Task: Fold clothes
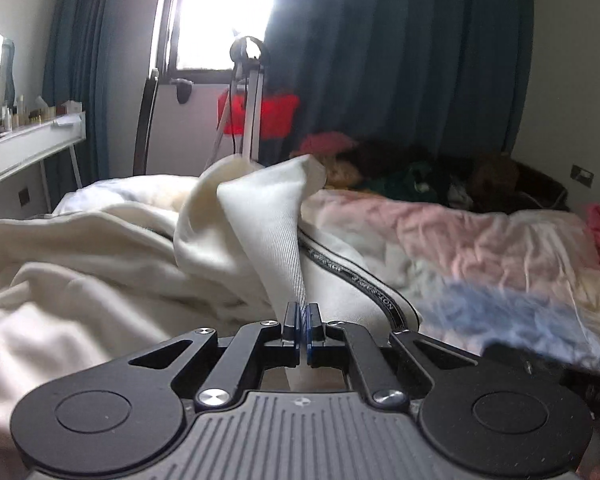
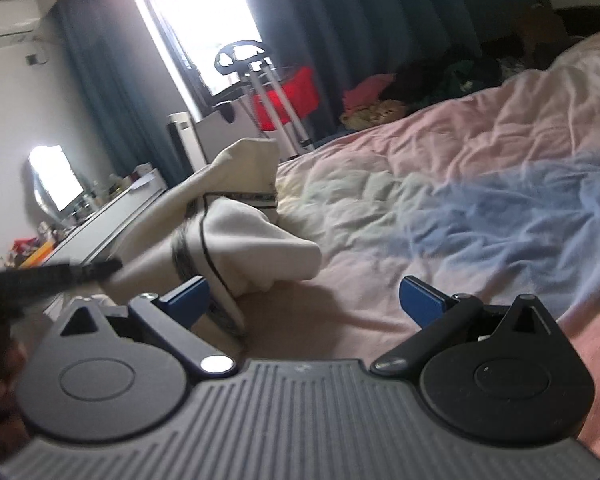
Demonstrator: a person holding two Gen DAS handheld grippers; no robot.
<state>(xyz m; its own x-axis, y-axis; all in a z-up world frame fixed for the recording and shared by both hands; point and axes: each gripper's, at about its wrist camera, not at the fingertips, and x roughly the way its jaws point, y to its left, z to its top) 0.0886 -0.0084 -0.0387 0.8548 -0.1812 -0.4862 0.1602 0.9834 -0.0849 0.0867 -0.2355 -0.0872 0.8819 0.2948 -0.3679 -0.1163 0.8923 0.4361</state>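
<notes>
Left gripper (image 1: 301, 312) pinching a fold of the cream garment (image 1: 260, 216) at frame centre, garment heaped on the pastel quilt (image 1: 480, 240), right gripper (image 2: 304, 300) spread wide, garment edge by its left finger, lower left.

Blown-out window (image 1: 224, 12) glare — dim room, blurred, fisheye-bent edges.

We count one cream garment (image 1: 256, 216), one pastel quilt (image 1: 480, 240), two teal curtains (image 1: 400, 60) and one red basket (image 1: 276, 116).
</notes>
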